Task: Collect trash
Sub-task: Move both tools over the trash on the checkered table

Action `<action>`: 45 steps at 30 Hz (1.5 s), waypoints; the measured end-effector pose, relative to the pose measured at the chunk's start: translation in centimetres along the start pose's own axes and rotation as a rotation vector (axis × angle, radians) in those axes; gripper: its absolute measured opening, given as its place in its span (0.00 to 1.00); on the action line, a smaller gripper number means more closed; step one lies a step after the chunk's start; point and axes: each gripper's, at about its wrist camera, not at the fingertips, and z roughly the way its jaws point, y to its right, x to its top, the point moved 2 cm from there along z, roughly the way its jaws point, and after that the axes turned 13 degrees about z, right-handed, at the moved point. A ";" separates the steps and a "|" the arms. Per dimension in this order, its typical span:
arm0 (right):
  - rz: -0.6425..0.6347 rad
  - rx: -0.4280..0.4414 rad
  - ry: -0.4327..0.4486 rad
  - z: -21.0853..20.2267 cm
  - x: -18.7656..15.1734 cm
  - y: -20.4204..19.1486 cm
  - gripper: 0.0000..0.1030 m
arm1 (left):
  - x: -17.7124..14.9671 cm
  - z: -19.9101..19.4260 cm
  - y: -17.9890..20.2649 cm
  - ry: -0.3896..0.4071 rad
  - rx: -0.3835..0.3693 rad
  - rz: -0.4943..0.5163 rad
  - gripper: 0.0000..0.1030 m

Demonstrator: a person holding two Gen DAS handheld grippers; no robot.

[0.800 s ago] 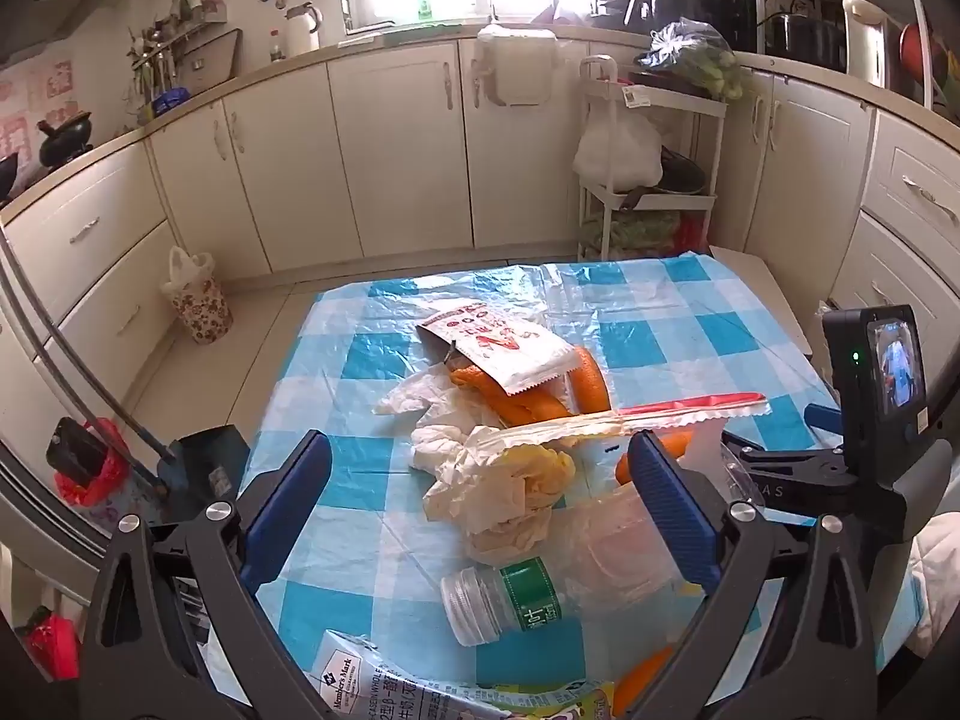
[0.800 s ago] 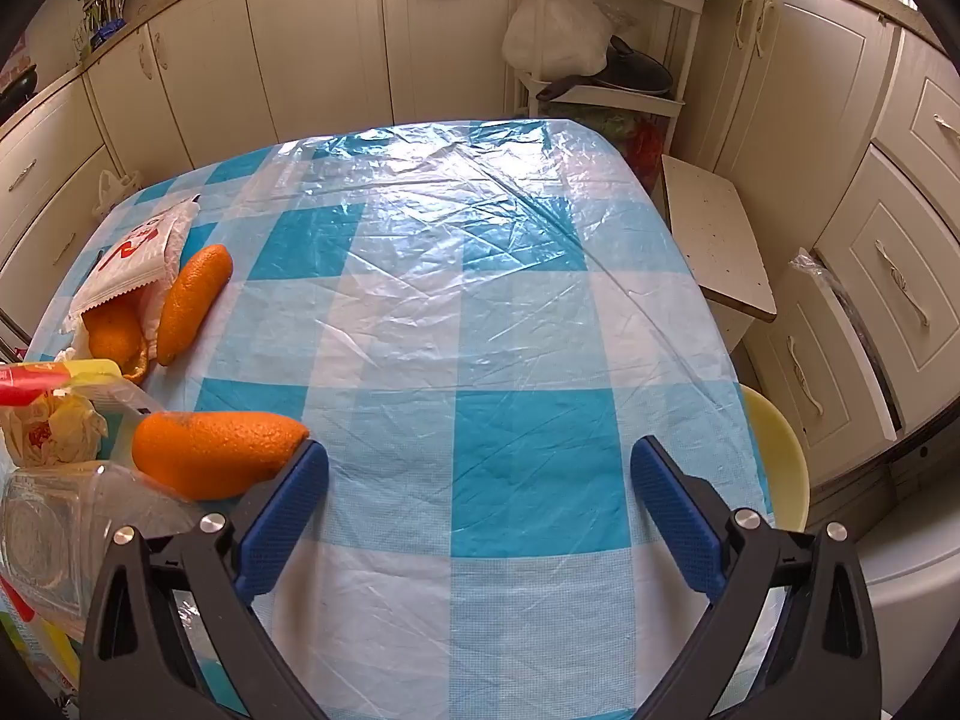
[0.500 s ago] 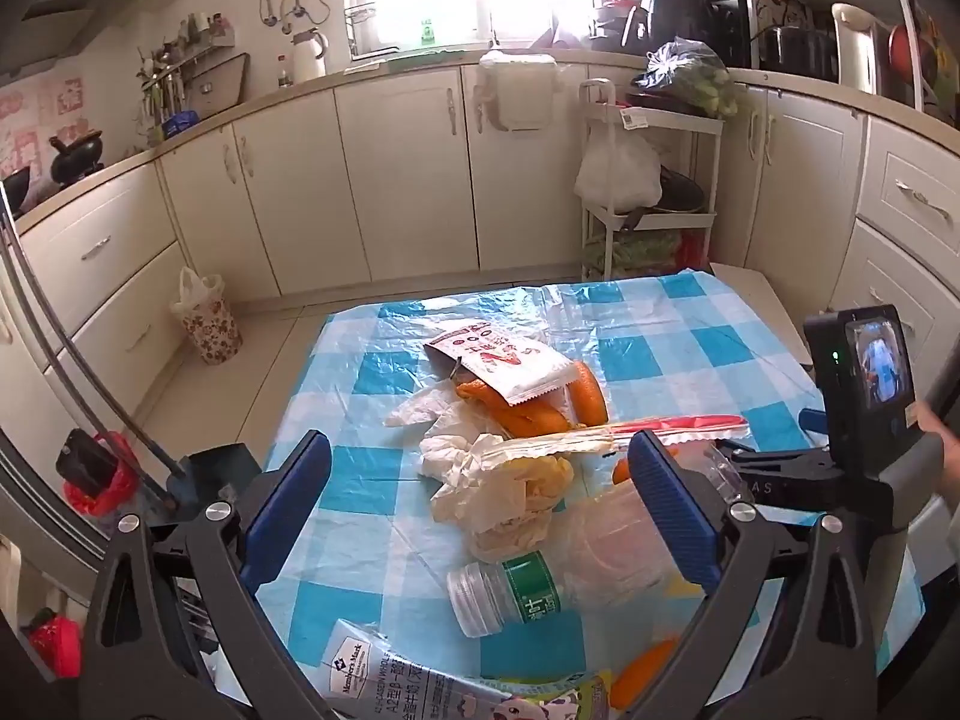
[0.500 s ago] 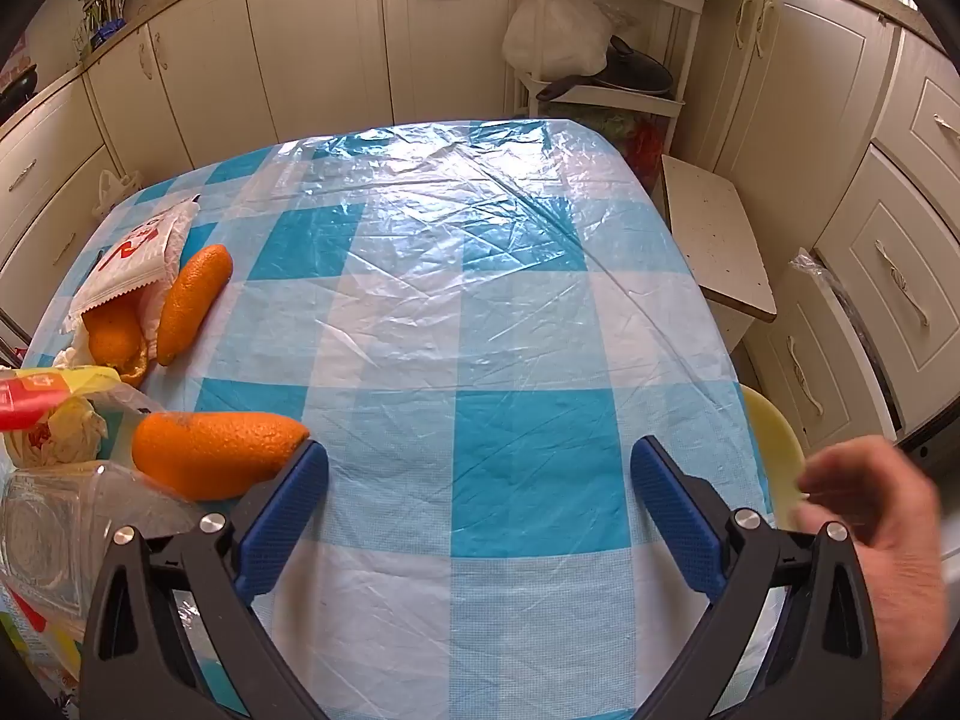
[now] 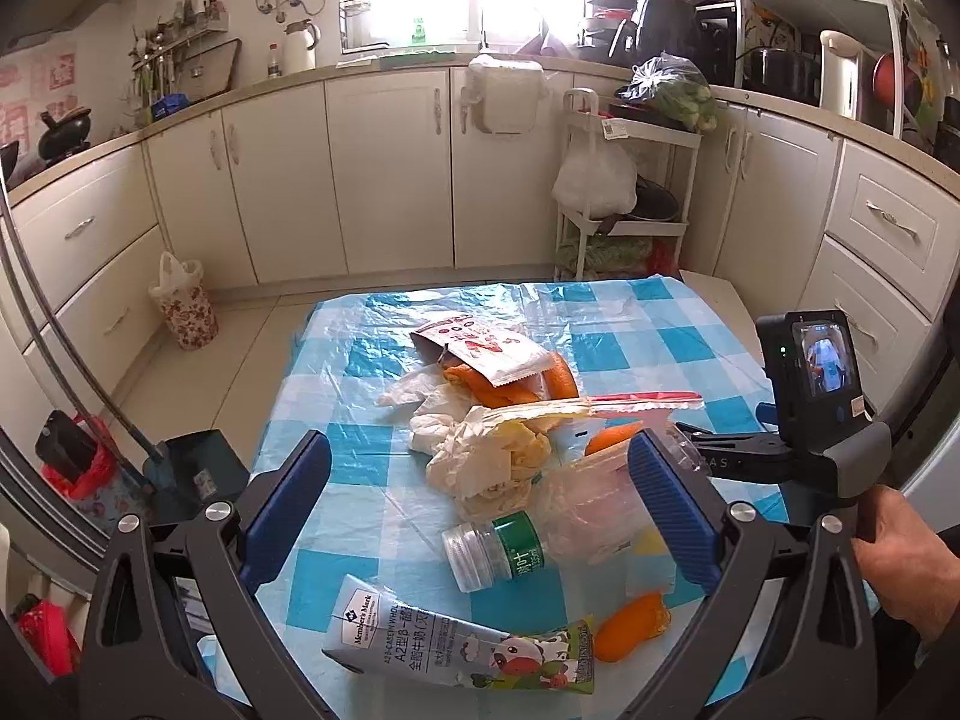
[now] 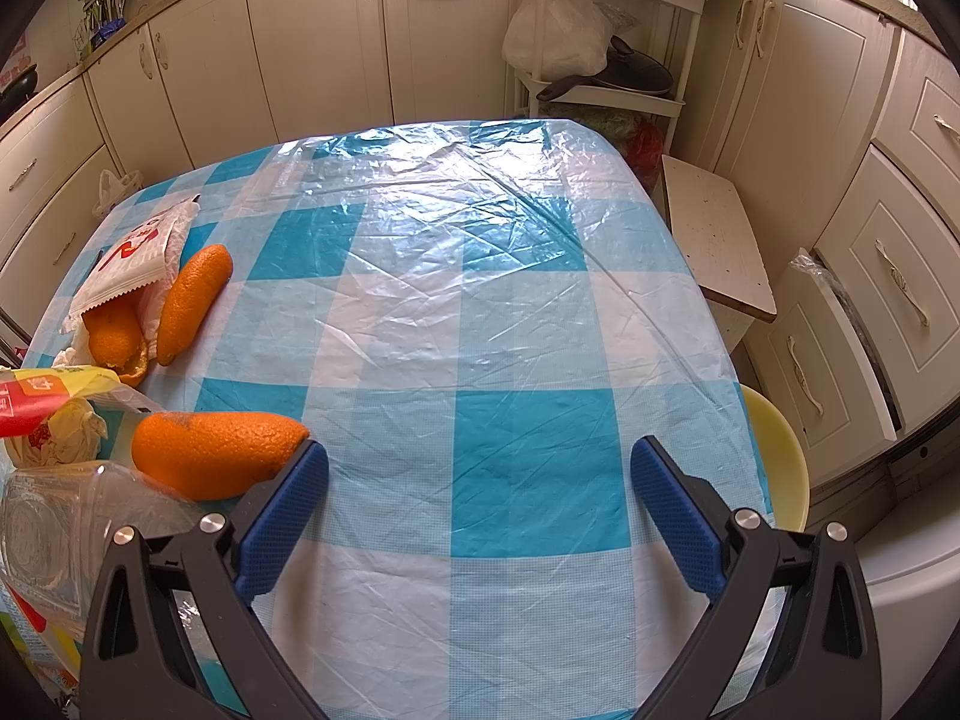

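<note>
Both tools gape wide, empty. Left tool (image 5: 480, 498) over bottle (image 5: 540, 531), tissue wad (image 5: 486, 462); milk carton (image 5: 462, 648) seemingly left-view only. Right tool (image 6: 480, 498) over bare worktop (image 6: 480, 300), orange peel (image 6: 216, 450) beside left finger.

we note the left gripper (image 5: 480, 504) has drawn back and tipped up: more of the milk carton (image 5: 462, 642) at the near edge of the table (image 5: 336, 420) now shows, and more of the far counter too. a hand (image 5: 906, 552) now grips the right gripper's handle at the left view's right edge. the hand seen earlier in the right view has gone from it.
</note>
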 end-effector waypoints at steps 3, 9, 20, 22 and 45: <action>0.011 -0.005 0.001 0.1 0.0 0.1 0.94 | -0.1 -0.1 -0.2 0.004 0.001 -0.011 0.93; 0.014 0.034 -0.054 -1.9 0.3 0.8 0.93 | -0.1 -1.6 -1.1 0.032 0.041 -0.031 0.93; -0.084 0.060 0.401 -16.8 -3.5 4.3 0.93 | -1.5 -4.9 -4.6 0.053 0.113 -0.116 0.93; -0.028 0.091 0.372 -16.8 -3.7 5.0 0.93 | -2.1 -5.1 -4.4 0.042 0.112 -0.120 0.93; 0.005 0.103 0.417 -17.7 -4.3 5.4 0.93 | -3.6 -5.1 -2.1 0.017 0.145 -0.061 0.93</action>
